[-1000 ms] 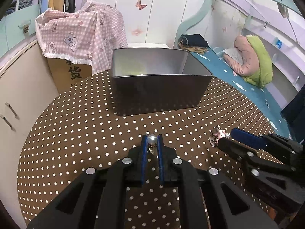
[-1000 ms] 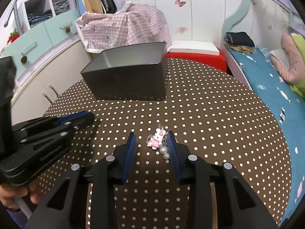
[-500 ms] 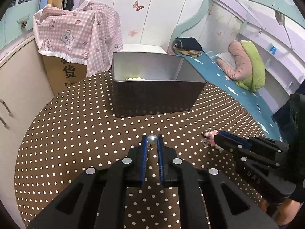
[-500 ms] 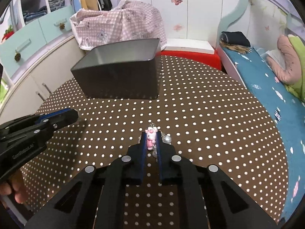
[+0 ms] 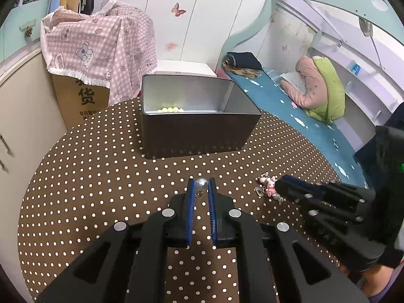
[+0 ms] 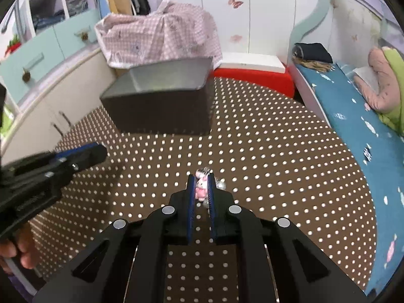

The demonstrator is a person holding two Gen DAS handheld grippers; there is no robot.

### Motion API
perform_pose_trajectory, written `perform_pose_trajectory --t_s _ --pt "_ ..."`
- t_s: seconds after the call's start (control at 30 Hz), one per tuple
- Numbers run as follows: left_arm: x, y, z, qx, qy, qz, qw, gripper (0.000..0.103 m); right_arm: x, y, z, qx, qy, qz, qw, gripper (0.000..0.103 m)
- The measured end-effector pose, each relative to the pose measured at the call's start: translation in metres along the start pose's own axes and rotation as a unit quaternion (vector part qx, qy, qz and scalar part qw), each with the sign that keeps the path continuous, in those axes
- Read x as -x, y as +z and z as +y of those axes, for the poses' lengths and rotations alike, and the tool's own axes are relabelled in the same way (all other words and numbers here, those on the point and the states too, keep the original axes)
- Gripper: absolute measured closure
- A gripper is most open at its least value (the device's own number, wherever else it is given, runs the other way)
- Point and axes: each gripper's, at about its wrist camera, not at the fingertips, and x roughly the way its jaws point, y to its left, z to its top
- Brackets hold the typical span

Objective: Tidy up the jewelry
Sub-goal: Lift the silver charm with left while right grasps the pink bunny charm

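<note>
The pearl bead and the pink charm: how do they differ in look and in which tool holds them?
The pearl bead is one plain, round, silvery ball; the pink charm is a small pink figure with extra bits hanging from it. The bead sits in the left tool; the charm sits in the right tool. Both are pinched at the tips, above the dotted table.

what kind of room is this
Most likely a child's bedroom: a bed with a teal curved frame on the right, white wardrobe doors with butterfly stickers at the back, and a round dotted table in the middle.
</note>
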Motion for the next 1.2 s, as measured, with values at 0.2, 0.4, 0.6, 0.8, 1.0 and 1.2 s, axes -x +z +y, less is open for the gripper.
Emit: perform_pose_trajectory --t_s 0.2,0.4,0.6,0.8,1.0,1.2 --pt "-0.001 -0.001 0.004 0.003 0.0 0.0 1.0 0.094 -0.01 0.0 0.004 0.007 -0.011 0.002 1.0 0.091" --pt "-0.003 -0.001 0.009 0.008 -0.009 0.004 0.9999 0.094 -0.013 0.006 0.008 0.015 -0.026 0.002 1.0 0.09" --pt "-0.003 -0.001 0.009 0.01 -0.008 0.004 0.9999 0.094 -0.02 0.006 0.007 0.011 -0.022 0.004 1.0 0.063" --pt "-0.004 -0.002 0.01 0.01 -0.008 0.004 0.9999 0.094 -0.026 0.003 0.007 0.01 -0.018 0.012 1.0 0.076" --pt "-0.007 -0.006 0.011 0.009 -0.008 0.006 0.9999 0.094 -0.016 0.004 0.007 0.018 -0.024 0.002 1.0 0.068" --pt "-0.007 -0.006 0.011 0.008 -0.009 0.006 0.9999 0.094 -0.01 0.008 0.012 0.021 -0.017 -0.01 1.0 0.067"
